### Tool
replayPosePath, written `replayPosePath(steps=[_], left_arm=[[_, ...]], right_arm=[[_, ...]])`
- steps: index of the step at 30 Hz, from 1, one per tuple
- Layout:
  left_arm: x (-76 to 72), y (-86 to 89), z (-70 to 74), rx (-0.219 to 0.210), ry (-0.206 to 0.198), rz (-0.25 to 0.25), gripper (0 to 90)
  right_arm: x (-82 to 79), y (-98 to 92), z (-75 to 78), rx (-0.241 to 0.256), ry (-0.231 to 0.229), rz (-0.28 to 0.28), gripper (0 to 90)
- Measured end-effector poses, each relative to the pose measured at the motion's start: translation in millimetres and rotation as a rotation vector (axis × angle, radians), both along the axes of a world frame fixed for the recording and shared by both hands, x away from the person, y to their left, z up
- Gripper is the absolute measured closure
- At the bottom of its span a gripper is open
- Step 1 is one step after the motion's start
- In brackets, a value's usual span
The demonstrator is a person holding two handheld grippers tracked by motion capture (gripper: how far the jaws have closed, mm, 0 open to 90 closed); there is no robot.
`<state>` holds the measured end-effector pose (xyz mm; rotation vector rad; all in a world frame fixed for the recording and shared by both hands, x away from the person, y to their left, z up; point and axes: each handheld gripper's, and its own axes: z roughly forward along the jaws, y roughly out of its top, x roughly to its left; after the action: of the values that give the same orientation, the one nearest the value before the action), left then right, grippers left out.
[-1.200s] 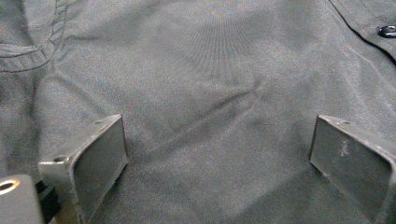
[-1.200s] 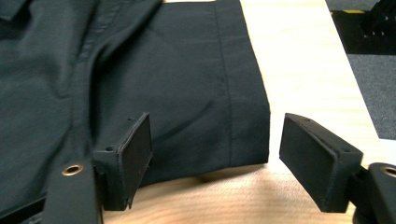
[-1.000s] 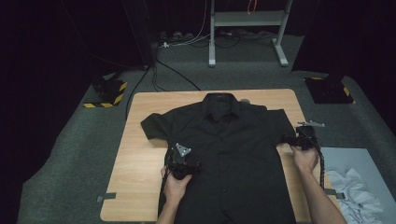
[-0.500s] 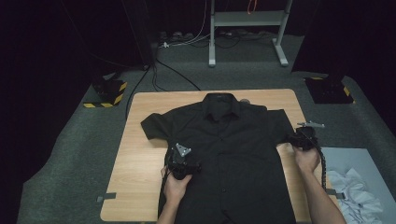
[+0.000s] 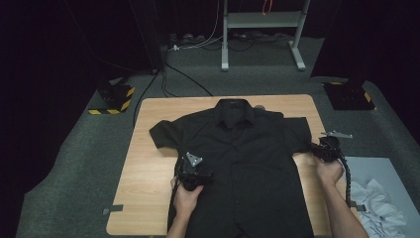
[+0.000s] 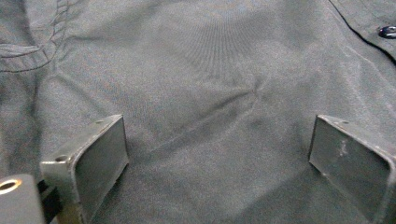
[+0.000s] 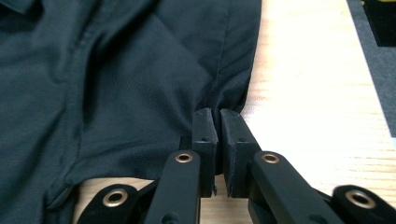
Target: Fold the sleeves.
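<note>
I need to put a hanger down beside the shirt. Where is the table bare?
Bare wood lies on the table left of the black shirt, below its sleeve. The right gripper crowds the right sleeve's hem; the left gripper is over the front.

the scene is looked down on from above and behind the person's side in the high view, facing forward over the whole light wooden table to the dark floor beyond, so everything is seen from far off. the black short-sleeved button shirt spread flat on it is taken in entire there. the left gripper view is carried on the left gripper and is aimed along its two black jaws, held wide apart, very close over the shirt's front cloth. the right gripper view is carried on the right gripper and is pointed across the shirt's sleeve hem, close up, with bare tabletop at its right. the shirt is shared by all three views.
</note>
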<state>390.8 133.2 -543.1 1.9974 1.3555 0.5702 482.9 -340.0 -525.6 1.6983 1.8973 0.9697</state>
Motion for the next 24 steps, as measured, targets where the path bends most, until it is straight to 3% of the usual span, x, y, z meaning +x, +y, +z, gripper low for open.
replayPosePath(steps=[10,19,24], left_arm=[[0.0,0.2,0.1,0.0,-0.001,0.002,5.3],[-0.1,0.3,0.1,0.0,-0.001,0.003,5.3],[-0.1,0.3,0.1,0.0,-0.001,0.004,5.4]], right_arm=[[-11.7,-0.8,18.9,0.04,-0.092,0.019,85.2],[-18.8,10.5,42.5,0.012,-0.173,0.073,85.3],[-19.6,15.8,47.4,0.013,-0.191,0.09,85.3]])
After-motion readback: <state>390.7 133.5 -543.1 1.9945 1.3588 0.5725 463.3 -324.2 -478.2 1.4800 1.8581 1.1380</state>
